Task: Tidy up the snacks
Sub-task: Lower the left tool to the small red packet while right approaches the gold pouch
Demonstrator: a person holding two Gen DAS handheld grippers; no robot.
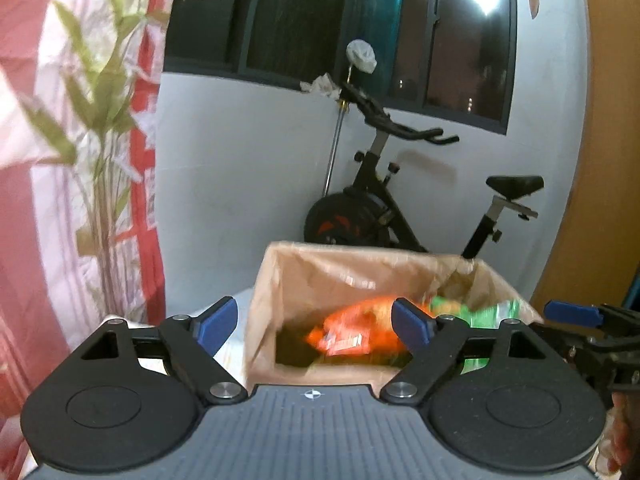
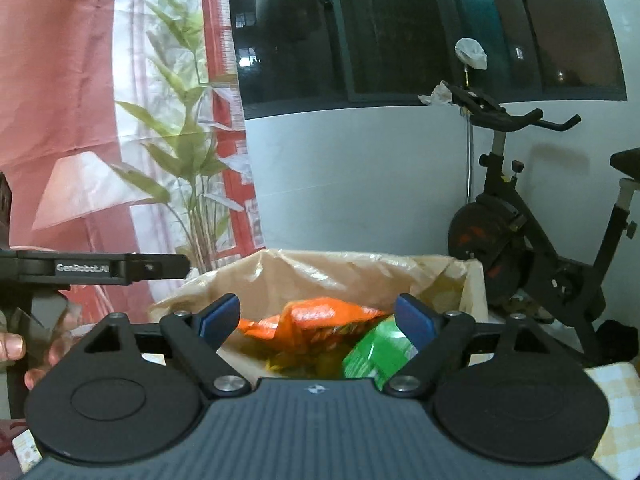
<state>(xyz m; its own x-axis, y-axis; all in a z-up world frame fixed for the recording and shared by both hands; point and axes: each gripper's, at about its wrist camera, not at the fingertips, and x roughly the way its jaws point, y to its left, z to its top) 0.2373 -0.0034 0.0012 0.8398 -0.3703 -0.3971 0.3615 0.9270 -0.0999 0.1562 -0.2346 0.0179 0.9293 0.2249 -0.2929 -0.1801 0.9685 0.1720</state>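
Note:
A cardboard box (image 1: pixel 360 254) lined with a thin plastic bag stands just ahead of both grippers. Inside it lie an orange snack packet (image 1: pixel 352 330), blurred in the left wrist view, and a green packet (image 1: pixel 490 312) to its right. My left gripper (image 1: pixel 314 312) hovers open over the box's near edge, and its blue pads touch nothing. My right gripper (image 2: pixel 318 312) is open too, above the same box (image 2: pixel 360 258), with the orange packet (image 2: pixel 312 316) and the green packet (image 2: pixel 376 352) below its jaws. Each gripper shows at the edge of the other's view.
A black exercise bike (image 1: pixel 384 208) stands behind the box against a pale wall under a dark window. A red and white curtain with a leaf print (image 2: pixel 168 140) hangs on the left. A person's hand (image 2: pixel 12 348) holds the left gripper. A checked cloth (image 2: pixel 616 400) lies at right.

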